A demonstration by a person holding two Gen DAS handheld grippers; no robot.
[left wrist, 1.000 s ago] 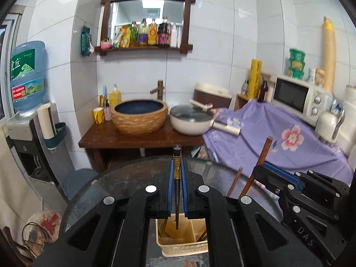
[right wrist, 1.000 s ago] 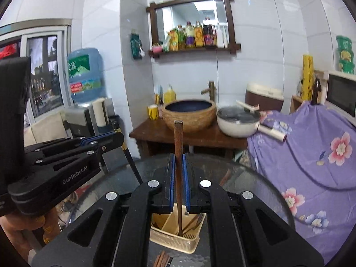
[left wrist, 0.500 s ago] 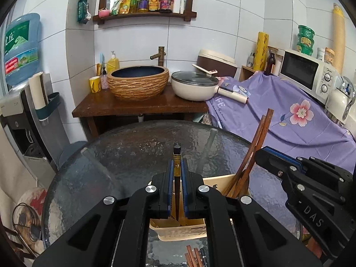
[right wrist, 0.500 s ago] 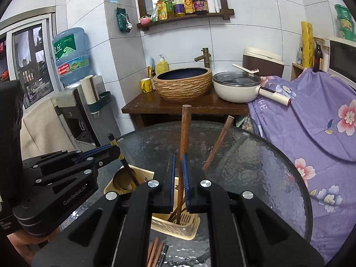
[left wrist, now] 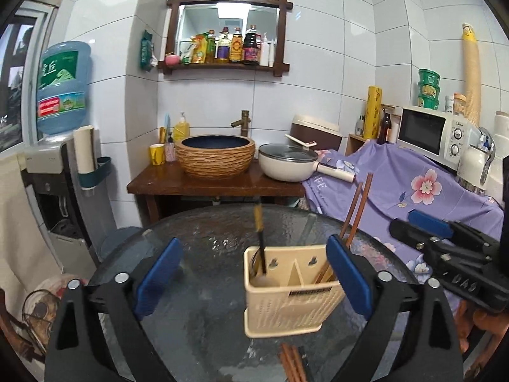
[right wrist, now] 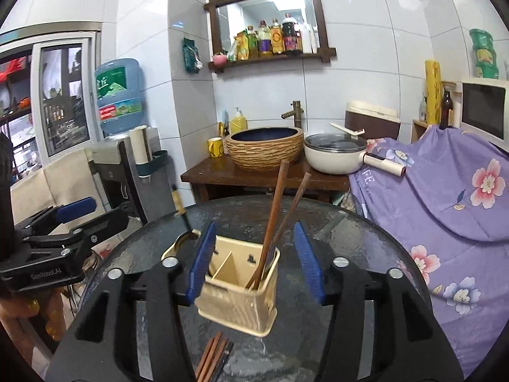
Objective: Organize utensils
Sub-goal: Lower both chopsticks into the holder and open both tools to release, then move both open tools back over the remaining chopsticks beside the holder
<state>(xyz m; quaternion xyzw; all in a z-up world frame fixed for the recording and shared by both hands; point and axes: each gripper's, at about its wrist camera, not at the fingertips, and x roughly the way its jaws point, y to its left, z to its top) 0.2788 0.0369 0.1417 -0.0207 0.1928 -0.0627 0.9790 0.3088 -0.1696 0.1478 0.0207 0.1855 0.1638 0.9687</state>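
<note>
Both claws released; chopsticks (right wrist: 273, 216) stand near-upright in holder (right wrist: 241, 299).

Right gripper (right wrist: 256, 259): blue pads spread wide, nothing between them. Cream utensil holder (right wrist: 237, 299) stands on round glass table (right wrist: 350, 238), near its front edge. Two brown chopsticks (right wrist: 275, 210) lean in holder's right compartment. Dark-handled ladle (right wrist: 183, 215) at holder's left side. More chopsticks (right wrist: 213, 356) lie flat at front edge. Left gripper (right wrist: 79, 213) beside table's left edge, spread apart, empty.

beige caddy (left wrist: 286, 305) | brown chopsticks (right wrist: 273, 210) | purple floral cloth (right wrist: 445, 197) | blue gripper pads (left wrist: 350, 273)
</note>
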